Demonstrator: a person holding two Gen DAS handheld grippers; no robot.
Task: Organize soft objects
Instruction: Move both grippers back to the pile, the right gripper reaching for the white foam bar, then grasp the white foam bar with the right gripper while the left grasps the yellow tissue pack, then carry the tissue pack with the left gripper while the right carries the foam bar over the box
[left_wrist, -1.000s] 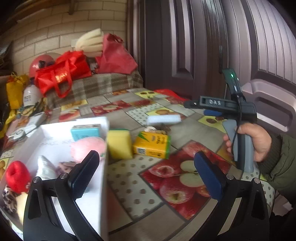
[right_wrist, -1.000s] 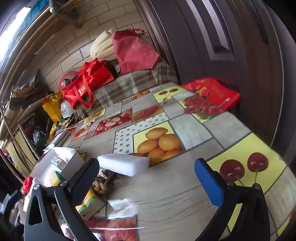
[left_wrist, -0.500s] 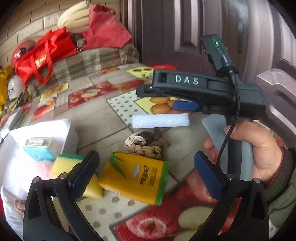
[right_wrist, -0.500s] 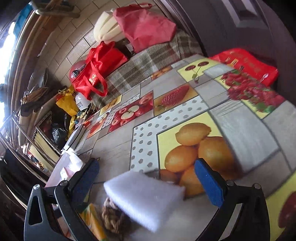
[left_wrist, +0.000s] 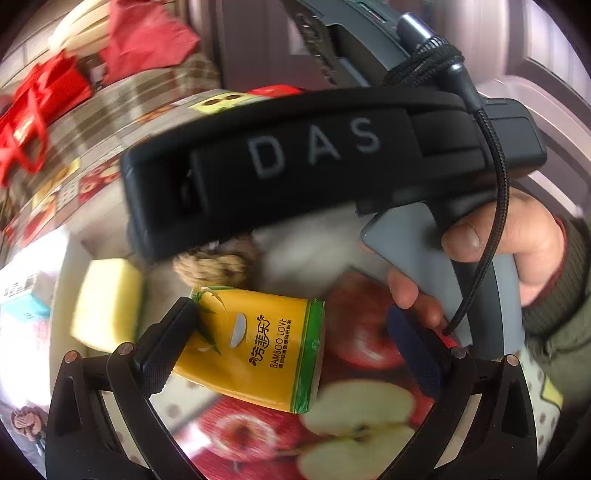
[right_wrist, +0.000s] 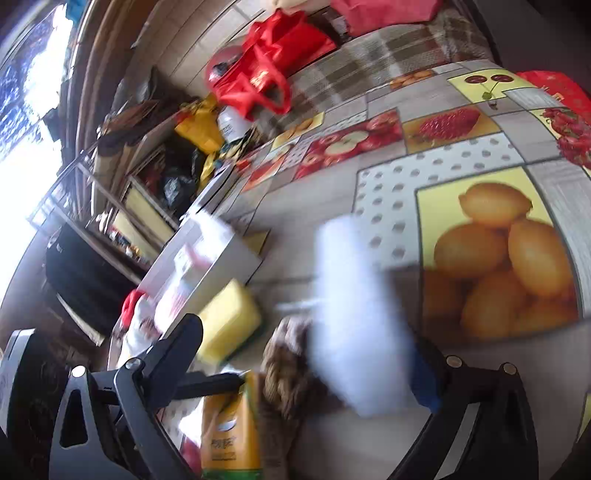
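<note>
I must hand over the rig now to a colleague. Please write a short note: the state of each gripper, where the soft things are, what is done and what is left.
Left gripper: open, low over the yellow tissue pack, holding nothing.
Right gripper: open, around the white foam block; contact cannot be told because of blur.
On the table: tissue pack, rope knot, foam block, and yellow sponge beside the white box.
Done: several soft items already lie in the box.
Left: probably these four still go in.
</note>
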